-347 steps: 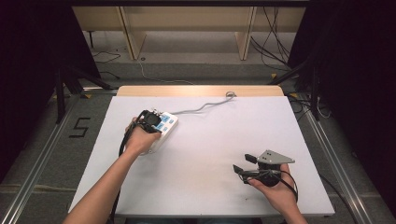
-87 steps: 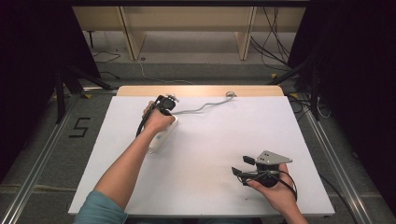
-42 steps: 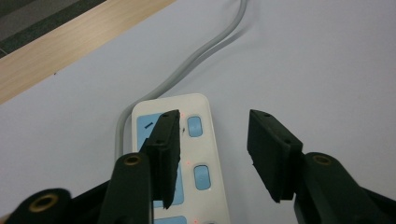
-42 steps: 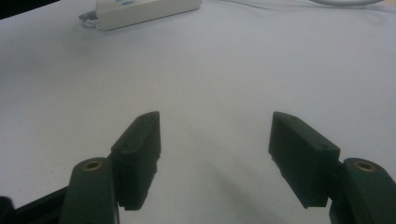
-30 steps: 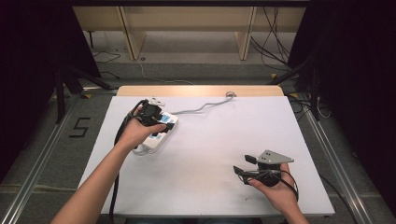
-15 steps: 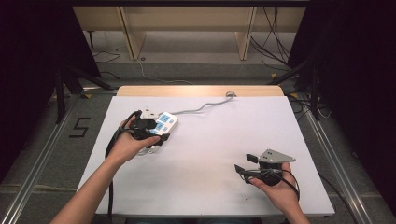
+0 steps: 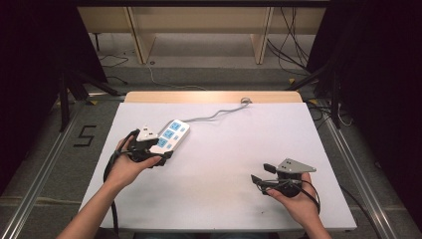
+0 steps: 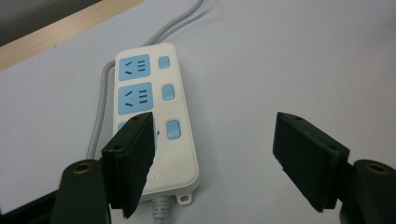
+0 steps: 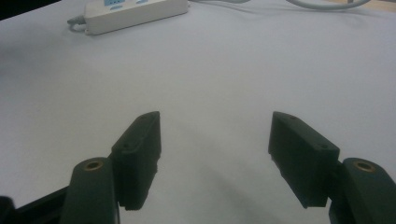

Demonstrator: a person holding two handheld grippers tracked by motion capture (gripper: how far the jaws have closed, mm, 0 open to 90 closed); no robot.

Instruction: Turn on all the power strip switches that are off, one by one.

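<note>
White covering spreads across the surface (image 7: 219, 199) in front of you, and nearest to you on your right side your right hand (image 7: 297, 205) holds the right hand-held gripper (image 7: 260, 174) low over the bare covering, its grey three-cornered plate on top and its cable looping back past your wrist. In the right gripper view its two black jaws stand wide apart with nothing between them but the plain white covering, and the power strip (image 9: 135, 11) lies well apart from it at the far edge of that view. Farther up on your left side, your left hand (image 7: 127, 164) holds the left hand-held gripper (image 7: 166, 155) just at the near end of the power strip. In the left gripper view its jaws are also spread wide and grip nothing; one jaw overlaps the lowest blue socket from the camera's angle, the other hangs over bare covering beside the strip, and you cannot tell from these views whether either jaw touches the strip. That white power strip (image 8: 154, 116) lies flat, with three blue sockets in a row, a small blue switch beside each, and a mounting tab at its near end. Its grey cord (image 7: 219, 113) runs in a curve to the far edge of the covering, where a strip of bare wood (image 7: 209, 96) shows.
</note>
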